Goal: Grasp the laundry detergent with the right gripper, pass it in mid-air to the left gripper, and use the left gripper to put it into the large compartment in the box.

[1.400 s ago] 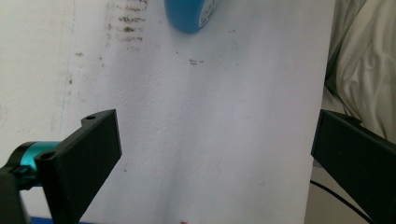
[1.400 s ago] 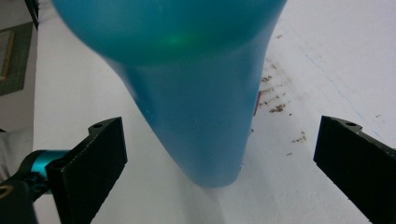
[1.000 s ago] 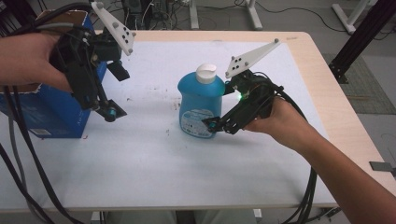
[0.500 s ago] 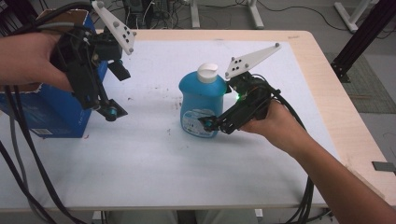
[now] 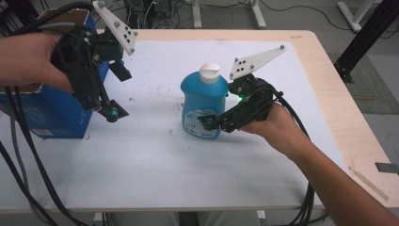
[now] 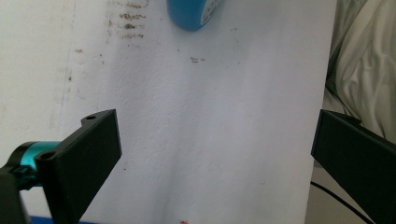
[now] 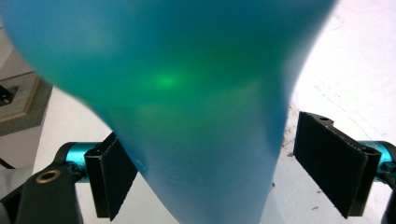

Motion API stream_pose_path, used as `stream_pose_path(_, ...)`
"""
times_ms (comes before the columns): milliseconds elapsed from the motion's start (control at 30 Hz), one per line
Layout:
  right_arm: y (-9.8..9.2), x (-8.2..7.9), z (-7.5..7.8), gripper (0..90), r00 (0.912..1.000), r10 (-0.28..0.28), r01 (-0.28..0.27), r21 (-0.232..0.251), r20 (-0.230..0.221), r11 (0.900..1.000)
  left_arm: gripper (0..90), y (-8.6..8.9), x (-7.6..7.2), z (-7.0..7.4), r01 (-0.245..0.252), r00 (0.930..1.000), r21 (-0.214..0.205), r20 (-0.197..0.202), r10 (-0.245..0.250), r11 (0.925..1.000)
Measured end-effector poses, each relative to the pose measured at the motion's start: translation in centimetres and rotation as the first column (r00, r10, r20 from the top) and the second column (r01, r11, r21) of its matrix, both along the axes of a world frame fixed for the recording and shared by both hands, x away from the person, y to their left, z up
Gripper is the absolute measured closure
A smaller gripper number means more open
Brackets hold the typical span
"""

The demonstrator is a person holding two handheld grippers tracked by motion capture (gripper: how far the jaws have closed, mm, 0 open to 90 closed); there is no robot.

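A blue bottle (image 5: 202, 106) with a white cap stands upright in the middle of the white-covered table (image 5: 155, 160). My right gripper (image 5: 210, 123) reaches in from the right and straddles its lower body. In the right gripper view the bottle (image 7: 187, 84) is close and blurred. One jaw lies against its side and the other stands apart with a gap, so the right gripper (image 7: 210, 161) is open. My left gripper (image 5: 116, 92) hangs above the table's left part, wide open and holding nothing. The left gripper view has the bottle's base (image 6: 191, 14) far off at the top.
A blue cardboard box (image 5: 44, 113) stands at the left edge, just behind my left hand. Brown specks mark the white cover near the bottle. Bare wood rims the table (image 5: 339, 108) on the right. Cables trail from both grippers off the near edge.
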State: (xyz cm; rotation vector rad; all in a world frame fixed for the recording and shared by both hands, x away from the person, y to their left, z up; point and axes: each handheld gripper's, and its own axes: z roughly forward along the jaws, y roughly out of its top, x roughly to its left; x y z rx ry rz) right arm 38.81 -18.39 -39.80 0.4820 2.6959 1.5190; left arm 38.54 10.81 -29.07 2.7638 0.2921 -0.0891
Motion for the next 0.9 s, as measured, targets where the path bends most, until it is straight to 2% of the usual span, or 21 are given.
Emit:
stream_pose_path(100,0.06,0.01,-0.06,16.5,0.9999,0.004,-0.004,-0.003,0.010,1.0000,1.6,0.03,0.00,-0.02,0.001,1.0000,-0.001,-0.001,-0.001,1.0000)
stream_pose_path(267,-0.03,-0.12,-0.02,24.6,0.9992,0.020,-0.020,0.015,0.036,0.9997,1.6,0.03,-0.04,-0.16,-0.001,1.0000,-0.004,-0.003,0.001,1.0000)
stream_pose_path(667,0.09,-0.07,-0.22,31.1,0.9979,0.040,-0.041,0.030,0.051,0.9987,1.6,-0.22,-0.01,-0.10,0.004,1.0000,-0.011,-0.007,-0.004,0.9999)
stream_pose_path(900,0.08,-0.05,-0.21,36.7,0.9961,0.037,-0.041,0.043,0.080,0.9982,1.6,-0.20,0.01,-0.07,0.002,1.0000,-0.012,-0.007,-0.003,0.9999)
